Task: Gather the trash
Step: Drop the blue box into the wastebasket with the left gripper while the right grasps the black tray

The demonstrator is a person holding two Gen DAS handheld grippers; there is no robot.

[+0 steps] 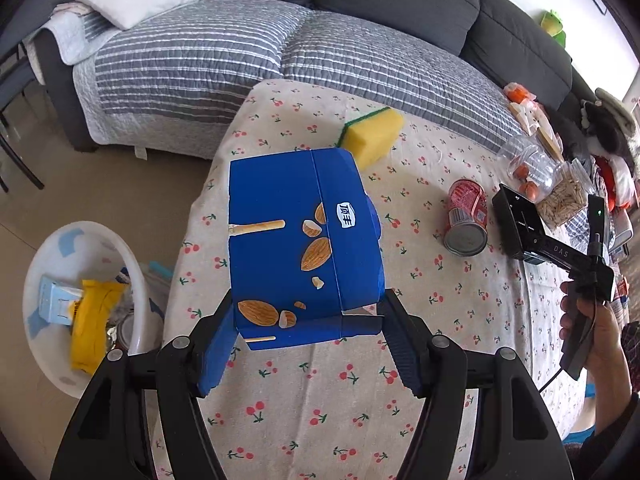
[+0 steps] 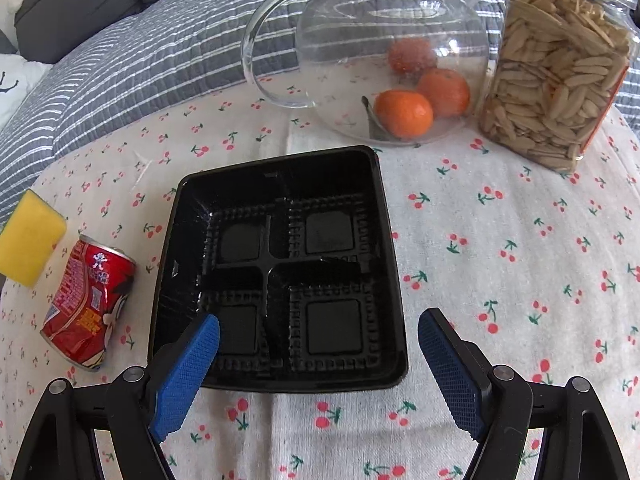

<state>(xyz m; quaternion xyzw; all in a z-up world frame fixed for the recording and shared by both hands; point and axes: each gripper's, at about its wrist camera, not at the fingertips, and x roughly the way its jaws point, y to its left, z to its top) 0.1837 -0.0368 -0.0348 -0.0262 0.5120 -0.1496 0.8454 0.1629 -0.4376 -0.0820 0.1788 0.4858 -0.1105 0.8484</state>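
My left gripper [image 1: 308,320] is shut on a blue snack box [image 1: 296,236] printed with almonds and holds it above the cherry-print table. A white bin [image 1: 132,280] with trash in it stands on the floor to the left. My right gripper [image 2: 318,332] is open; its fingers straddle the near edge of an empty black plastic tray [image 2: 280,272] lying on the table. A crushed red can [image 2: 86,308] lies left of the tray and also shows in the left wrist view [image 1: 466,216]. The right gripper shows in the left wrist view [image 1: 548,220].
A yellow sponge [image 1: 372,136] lies at the table's far side, also seen in the right wrist view [image 2: 30,238]. A glass teapot [image 2: 392,52] with oranges behind it and a jar of seeds [image 2: 556,76] stand behind the tray. A grey sofa [image 1: 280,52] lies beyond the table.
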